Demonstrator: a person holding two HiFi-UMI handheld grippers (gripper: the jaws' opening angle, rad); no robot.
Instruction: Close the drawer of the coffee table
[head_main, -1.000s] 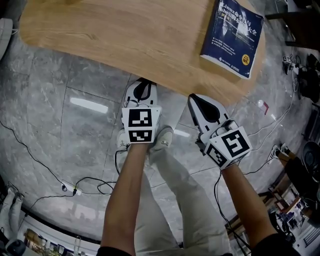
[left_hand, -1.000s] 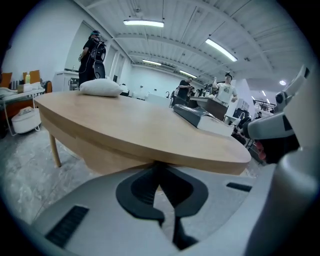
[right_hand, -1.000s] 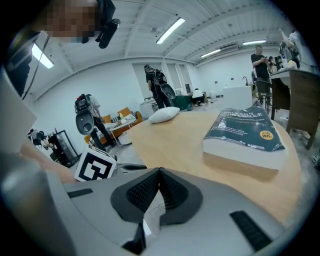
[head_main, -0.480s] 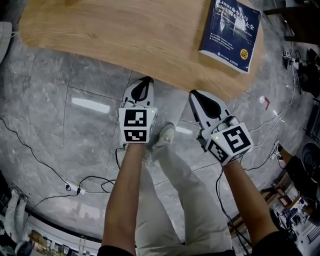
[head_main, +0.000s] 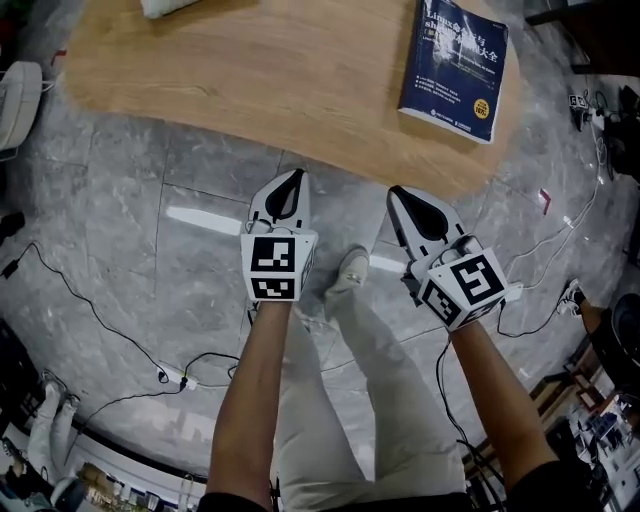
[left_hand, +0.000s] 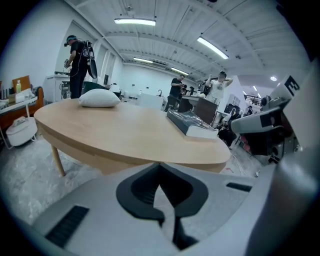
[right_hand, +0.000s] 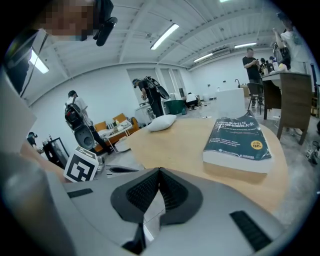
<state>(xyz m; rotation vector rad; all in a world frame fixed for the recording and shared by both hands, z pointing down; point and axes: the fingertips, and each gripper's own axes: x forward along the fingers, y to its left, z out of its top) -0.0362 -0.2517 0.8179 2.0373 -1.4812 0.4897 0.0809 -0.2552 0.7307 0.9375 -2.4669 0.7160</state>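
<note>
A person stands on a grey stone floor (head_main: 130, 200) and holds the left gripper (head_main: 289, 190) and the right gripper (head_main: 407, 202) side by side, each with its jaws pressed together on nothing. Just beyond their tips is the near edge of the wooden coffee table (head_main: 290, 70), and its drawer cannot be told apart from that edge. Farther off, a blue book (head_main: 455, 62) lies on the table's right end and a white cushion (head_main: 168, 6) at its far left.
</note>
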